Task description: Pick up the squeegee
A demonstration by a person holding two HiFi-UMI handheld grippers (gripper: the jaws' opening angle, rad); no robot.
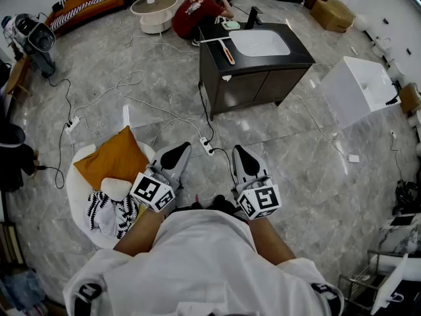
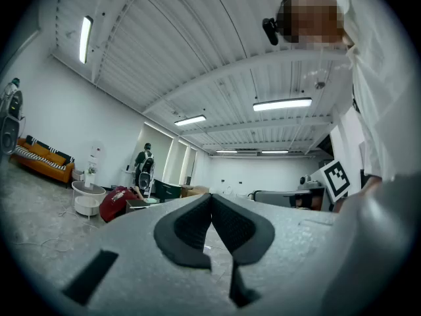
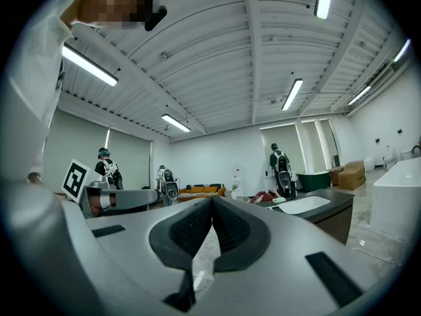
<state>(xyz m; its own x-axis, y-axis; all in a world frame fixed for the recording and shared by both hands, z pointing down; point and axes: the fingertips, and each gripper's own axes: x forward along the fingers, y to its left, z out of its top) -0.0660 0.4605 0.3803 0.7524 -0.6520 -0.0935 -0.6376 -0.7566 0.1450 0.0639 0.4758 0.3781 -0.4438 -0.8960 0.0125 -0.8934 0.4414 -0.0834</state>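
Left hand-held gripper (image 1: 179, 151), right hand-held gripper (image 1: 241, 153): jaws closed, nothing between. Squeegee (image 1: 228, 53) well apart on sink surface (image 1: 214, 62), tiny, blade hard to make out.

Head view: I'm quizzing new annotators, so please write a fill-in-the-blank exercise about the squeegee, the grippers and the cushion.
1. The squeegee lies on the dark vanity, to the ____ of the white sink in the head view.
2. The left gripper and the right gripper both have their jaws ____, holding nothing.
3. The cushion on the white chair is ____ in colour.
Missing words: left; shut; orange.
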